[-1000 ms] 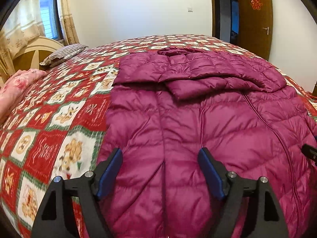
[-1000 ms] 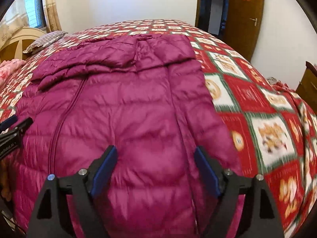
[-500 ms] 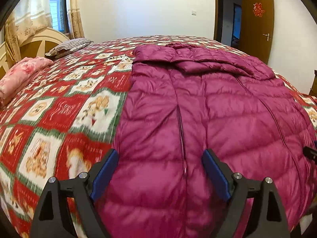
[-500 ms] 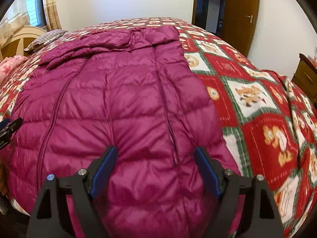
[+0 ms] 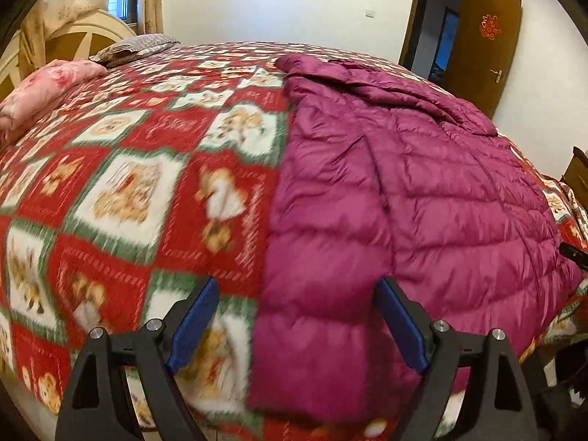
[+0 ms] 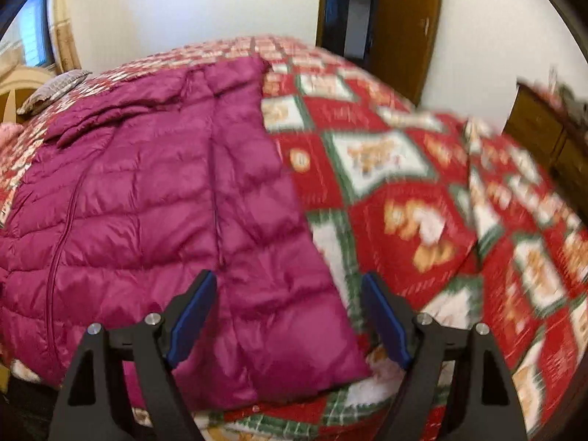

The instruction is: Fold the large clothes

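Observation:
A magenta quilted down jacket (image 5: 422,191) lies spread flat on the bed, front up, collar at the far end. My left gripper (image 5: 297,284) is open above the jacket's near left hem corner (image 5: 312,367). The jacket's left edge runs between its blue pads, which do not touch it. In the right wrist view the same jacket (image 6: 147,202) fills the left half. My right gripper (image 6: 289,277) is open over the near right hem corner (image 6: 294,349), with the fabric between its fingers but not pinched. Both pictures are blurred.
A red, green and white patterned blanket (image 5: 128,183) covers the bed (image 6: 422,202). A pink pillow (image 5: 40,88) and a striped pillow (image 5: 136,47) lie by the headboard. A brown door (image 5: 485,47) stands open at the back right; a wooden dresser (image 6: 544,128) is right of the bed.
Both grippers have drawn back toward the near bed edge and apart: the left from the jacket's body to its left hem corner, the right to its right hem corner. Both stay open.

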`<move>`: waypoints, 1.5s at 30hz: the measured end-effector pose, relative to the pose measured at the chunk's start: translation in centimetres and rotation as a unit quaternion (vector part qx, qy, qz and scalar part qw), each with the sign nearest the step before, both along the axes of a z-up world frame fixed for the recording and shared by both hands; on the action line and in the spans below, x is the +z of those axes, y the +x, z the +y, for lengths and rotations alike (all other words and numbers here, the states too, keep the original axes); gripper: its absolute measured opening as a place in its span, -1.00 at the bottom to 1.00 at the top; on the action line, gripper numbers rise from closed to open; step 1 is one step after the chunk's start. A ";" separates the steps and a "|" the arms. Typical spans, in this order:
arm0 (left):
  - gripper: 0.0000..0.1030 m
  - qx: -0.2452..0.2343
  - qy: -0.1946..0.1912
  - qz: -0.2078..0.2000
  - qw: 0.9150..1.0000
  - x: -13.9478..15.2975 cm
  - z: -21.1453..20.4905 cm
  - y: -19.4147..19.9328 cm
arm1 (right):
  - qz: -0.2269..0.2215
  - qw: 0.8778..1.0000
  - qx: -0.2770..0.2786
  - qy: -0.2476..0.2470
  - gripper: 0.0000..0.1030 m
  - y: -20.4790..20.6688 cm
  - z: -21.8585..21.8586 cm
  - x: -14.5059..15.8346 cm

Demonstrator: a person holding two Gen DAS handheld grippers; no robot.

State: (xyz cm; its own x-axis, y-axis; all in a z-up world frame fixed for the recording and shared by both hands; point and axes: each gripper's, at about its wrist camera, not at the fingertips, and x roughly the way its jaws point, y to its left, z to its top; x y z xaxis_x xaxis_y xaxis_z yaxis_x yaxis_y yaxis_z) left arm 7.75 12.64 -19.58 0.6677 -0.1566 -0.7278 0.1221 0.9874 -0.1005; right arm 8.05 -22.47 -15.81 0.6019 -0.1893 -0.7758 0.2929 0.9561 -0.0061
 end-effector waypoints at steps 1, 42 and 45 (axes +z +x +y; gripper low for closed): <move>0.70 -0.004 0.006 0.000 1.000 -0.1 0.0 -0.3 | 0.007 1.000 0.004 0.015 0.63 -0.1 0.0 -0.5; 0.37 -0.077 -0.009 -0.067 0.995 3.7 -0.2 -2.9 | 0.005 0.985 0.102 0.141 -0.65 -2.6 0.4 -1.3; 0.37 -0.081 -0.027 -0.052 0.995 2.9 -0.2 -0.8 | 0.007 0.984 0.100 0.146 -0.64 -2.6 0.1 -1.4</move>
